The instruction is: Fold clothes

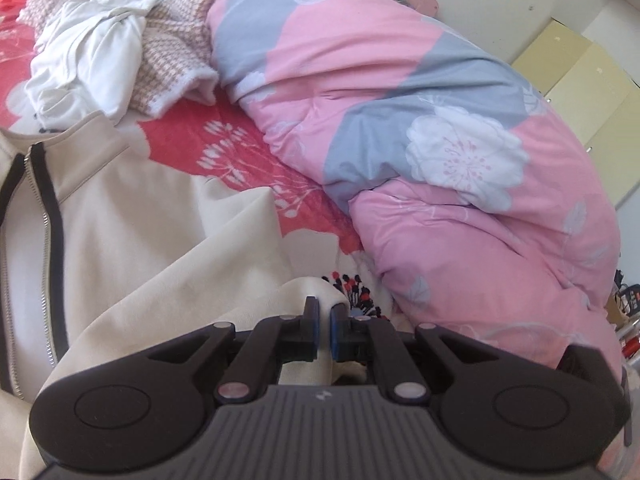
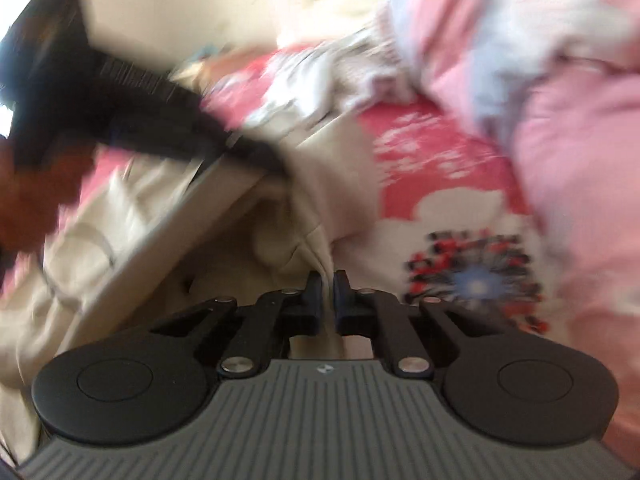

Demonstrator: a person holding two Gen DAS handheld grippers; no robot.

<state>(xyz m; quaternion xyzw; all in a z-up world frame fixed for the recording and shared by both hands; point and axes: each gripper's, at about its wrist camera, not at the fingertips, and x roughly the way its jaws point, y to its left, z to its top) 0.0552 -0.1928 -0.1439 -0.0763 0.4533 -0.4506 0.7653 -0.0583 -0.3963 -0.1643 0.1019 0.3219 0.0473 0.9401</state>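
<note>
A cream zip-up jacket (image 1: 132,216) with a black-edged zipper (image 1: 50,216) lies on the red floral bedsheet (image 1: 248,152). My left gripper (image 1: 324,312) is shut on a fold of the jacket's cream fabric (image 1: 316,292) at its right edge. In the blurred right wrist view, my right gripper (image 2: 328,280) is shut on another edge of the same jacket (image 2: 280,216). The left gripper's black body (image 2: 120,92) crosses that view at upper left, above the jacket.
A bulky pink and grey floral duvet (image 1: 420,132) fills the right side of the bed. A pile of white clothes (image 1: 88,52) and a checked pink garment (image 1: 176,40) lie at the far left. Yellow cabinets (image 1: 580,76) stand behind the duvet.
</note>
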